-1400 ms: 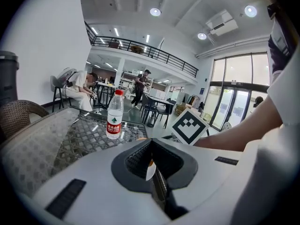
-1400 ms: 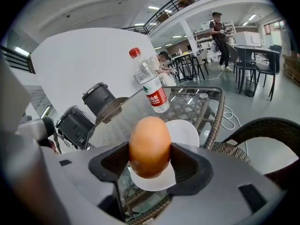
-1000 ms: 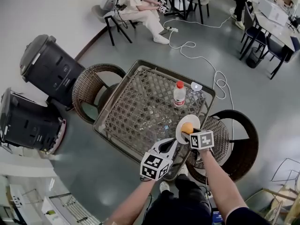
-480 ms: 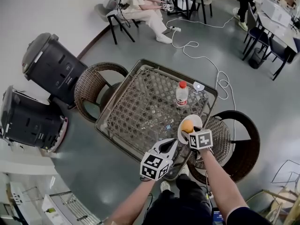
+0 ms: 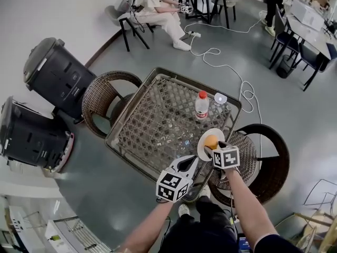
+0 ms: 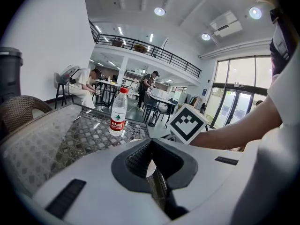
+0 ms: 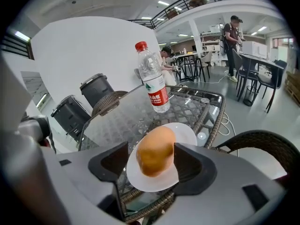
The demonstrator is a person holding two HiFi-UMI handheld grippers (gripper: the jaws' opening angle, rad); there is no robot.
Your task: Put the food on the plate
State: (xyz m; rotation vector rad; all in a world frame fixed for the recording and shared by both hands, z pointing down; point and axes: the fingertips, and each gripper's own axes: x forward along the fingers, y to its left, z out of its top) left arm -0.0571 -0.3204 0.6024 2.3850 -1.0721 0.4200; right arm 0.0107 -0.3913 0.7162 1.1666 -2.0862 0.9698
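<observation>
An orange-brown bread roll lies on a white plate at the near right corner of the wicker glass-topped table. My right gripper straddles the roll: its jaws stand wide, with a gap on the left side of the roll. From the head view the roll and plate sit just ahead of the right gripper. My left gripper hovers at the table's near edge, left of the plate. In its own view the left gripper has its jaws together with nothing between them.
A water bottle with a red cap stands beyond the plate, a small white lid beside it. Wicker chairs flank the table. Two black bins stand at the left. A cable runs over the floor.
</observation>
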